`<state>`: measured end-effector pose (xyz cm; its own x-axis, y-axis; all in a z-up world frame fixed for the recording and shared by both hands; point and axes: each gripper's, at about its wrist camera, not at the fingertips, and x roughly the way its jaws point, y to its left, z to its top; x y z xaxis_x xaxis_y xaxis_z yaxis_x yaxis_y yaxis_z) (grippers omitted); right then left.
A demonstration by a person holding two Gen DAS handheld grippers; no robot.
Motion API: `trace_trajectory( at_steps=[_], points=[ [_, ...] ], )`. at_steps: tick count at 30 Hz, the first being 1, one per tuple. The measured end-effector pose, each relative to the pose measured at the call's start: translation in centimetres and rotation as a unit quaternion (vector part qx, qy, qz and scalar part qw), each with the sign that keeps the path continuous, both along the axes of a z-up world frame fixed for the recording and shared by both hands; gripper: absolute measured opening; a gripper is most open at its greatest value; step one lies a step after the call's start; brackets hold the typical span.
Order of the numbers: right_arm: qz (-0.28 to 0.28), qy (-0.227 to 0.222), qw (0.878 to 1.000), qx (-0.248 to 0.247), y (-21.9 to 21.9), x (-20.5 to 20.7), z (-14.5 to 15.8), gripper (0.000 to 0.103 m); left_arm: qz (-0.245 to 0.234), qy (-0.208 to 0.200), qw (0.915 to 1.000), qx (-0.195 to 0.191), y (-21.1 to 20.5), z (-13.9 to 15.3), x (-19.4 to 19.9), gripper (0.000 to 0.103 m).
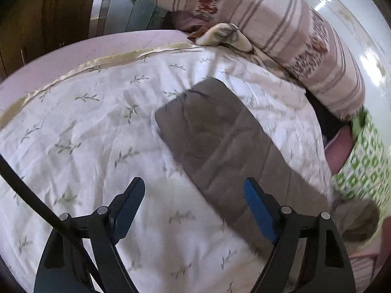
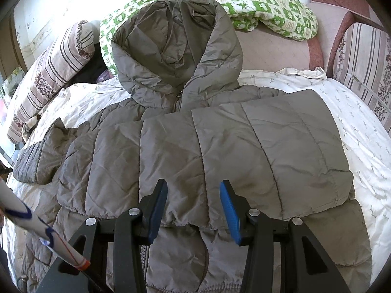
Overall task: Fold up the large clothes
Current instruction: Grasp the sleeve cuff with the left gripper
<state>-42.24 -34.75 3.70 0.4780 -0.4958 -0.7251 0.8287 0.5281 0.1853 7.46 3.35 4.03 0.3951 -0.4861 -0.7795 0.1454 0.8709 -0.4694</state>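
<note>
- Our left gripper hangs with jaws apart, nothing between them; our right gripper likewise, above the jacket.
- The jacket lies flat on the bed, hood pointing away from us, one sleeve folded across its chest.

Grey jacket looking quilted, faintly shiny synthetic cloth, white bedsheet showing matt creased cotton with leaf print, striped pillow looking soft woven, gripper fingers showing matt blue pads.
</note>
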Motion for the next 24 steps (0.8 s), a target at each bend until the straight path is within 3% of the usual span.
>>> trace_trajectory(
  at_steps=[5, 13, 16, 17, 18, 21, 24],
  points=[
    [-0.001, 0.002, 1.0, 0.002, -0.3, 0.2, -0.3, 0.049, 0.008, 0.011, 0.9997, -0.02, -0.4, -1.2, 1.9, 0.079],
    [-0.008, -0.006, 1.0, 0.008, -0.9, -0.2, -0.5, 0.049, 0.018, -0.021, 0.9993, -0.027, -1.4, -1.8, 4.0, 0.078],
    [-0.008, -0.006, 1.0, 0.007, -0.9, -0.2, -0.5, 0.049, 0.022, -0.039, 0.999, 0.003, -2.5, -1.8, 4.4, 0.052],
    [-0.01, -0.006, 1.0, 0.006, -0.9, -0.2, -0.5, 0.049, 0.026, -0.041, 0.9988, 0.004, -2.6, -1.9, 4.4, 0.034],
    [-0.01, -0.007, 1.0, 0.005, -0.9, -0.3, -0.4, 0.049, 0.026, -0.038, 0.9989, 0.003, -2.7, -2.0, 4.4, 0.028],
    [-0.017, -0.014, 1.0, 0.005, -1.0, -0.5, -0.2, 0.049, 0.032, -0.059, 0.9976, 0.016, -3.0, -1.2, 3.9, 0.018],
    [-0.024, -0.024, 0.999, 0.006, -1.3, -1.0, 0.1, 0.049, 0.023, -0.093, 0.9951, 0.022, -3.5, 1.1, 2.7, 0.015]
  ],
)
